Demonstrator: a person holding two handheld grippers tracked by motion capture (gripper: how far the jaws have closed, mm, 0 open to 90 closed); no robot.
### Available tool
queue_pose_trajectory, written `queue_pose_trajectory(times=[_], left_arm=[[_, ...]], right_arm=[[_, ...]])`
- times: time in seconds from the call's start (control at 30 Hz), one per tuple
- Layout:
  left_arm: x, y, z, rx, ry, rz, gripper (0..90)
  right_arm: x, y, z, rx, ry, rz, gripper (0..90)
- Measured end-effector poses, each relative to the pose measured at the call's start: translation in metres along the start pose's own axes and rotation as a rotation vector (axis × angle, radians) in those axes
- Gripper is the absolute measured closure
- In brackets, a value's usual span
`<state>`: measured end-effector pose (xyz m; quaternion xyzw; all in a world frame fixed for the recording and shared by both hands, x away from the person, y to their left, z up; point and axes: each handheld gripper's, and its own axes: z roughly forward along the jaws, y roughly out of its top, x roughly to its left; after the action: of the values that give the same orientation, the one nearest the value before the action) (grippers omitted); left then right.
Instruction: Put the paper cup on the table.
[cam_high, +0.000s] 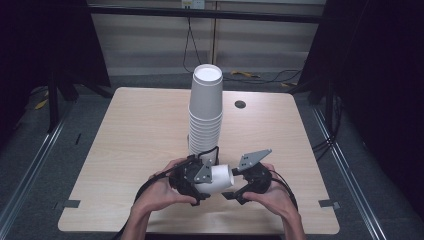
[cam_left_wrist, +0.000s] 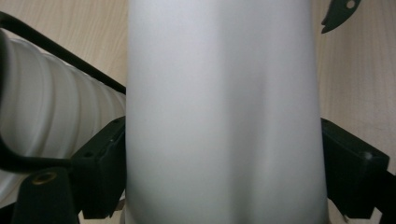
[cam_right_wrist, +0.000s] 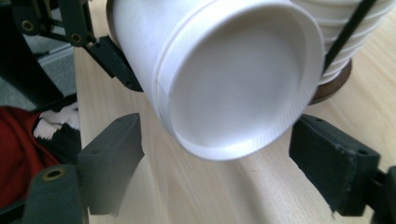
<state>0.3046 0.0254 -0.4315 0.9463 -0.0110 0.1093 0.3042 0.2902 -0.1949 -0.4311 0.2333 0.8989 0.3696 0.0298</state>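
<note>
One loose paper cup (cam_high: 220, 177) is what I have in hand right now, low in the middle of the high view, lying on its side above the counter (cam_high: 140, 130). My left hand-held gripper (cam_high: 200, 186) is clamped on it: in the left gripper view both black jaws press flat against the cup's wall (cam_left_wrist: 224, 116), one on each side. The cup's closed bottom points toward my right hand-held gripper (cam_high: 241, 186), whose jaws stand apart on either side of that bottom end without touching it, as the right gripper view shows around the white base (cam_right_wrist: 233, 88).

Just behind, in the centre of the high view, the tall stack of cups (cam_high: 205, 112) stands upside down on the counter, resting on a dark round base (cam_right_wrist: 334, 86) that peeks out at the upper right of the right gripper view. The single cup is clear of the stack, near its foot.

My reading: the cup is separated from the stack and secured by the left side, so that much is done. What looks left is for the right side to close on the bottom end, taking it over or steadying it, and then placing it. I can't tell from here where it is meant to go.
</note>
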Motion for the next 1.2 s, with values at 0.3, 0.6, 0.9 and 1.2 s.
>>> queue_pose_trajectory(times=[0.3, 0.6, 0.9, 1.2], left_arm=[[0.000, 0.000, 0.002, 0.022, -0.024, 0.017, 14.8], [-0.001, 0.001, 0.006, 0.042, -0.044, 0.048, 14.9], [-0.001, 0.005, 0.007, 0.055, -0.055, 0.082, 15.0], [-0.005, 0.003, 0.013, 0.046, -0.073, 0.067, 14.9]], right_arm=[[-0.002, 0.008, 0.005, 0.056, 0.027, -0.034, 17.3], [-0.003, 0.018, 0.004, 0.097, 0.048, -0.055, 16.5], [-0.003, 0.025, 0.011, 0.120, 0.083, -0.076, 17.7], [-0.006, 0.024, 0.015, 0.150, 0.113, -0.073, 19.3]])
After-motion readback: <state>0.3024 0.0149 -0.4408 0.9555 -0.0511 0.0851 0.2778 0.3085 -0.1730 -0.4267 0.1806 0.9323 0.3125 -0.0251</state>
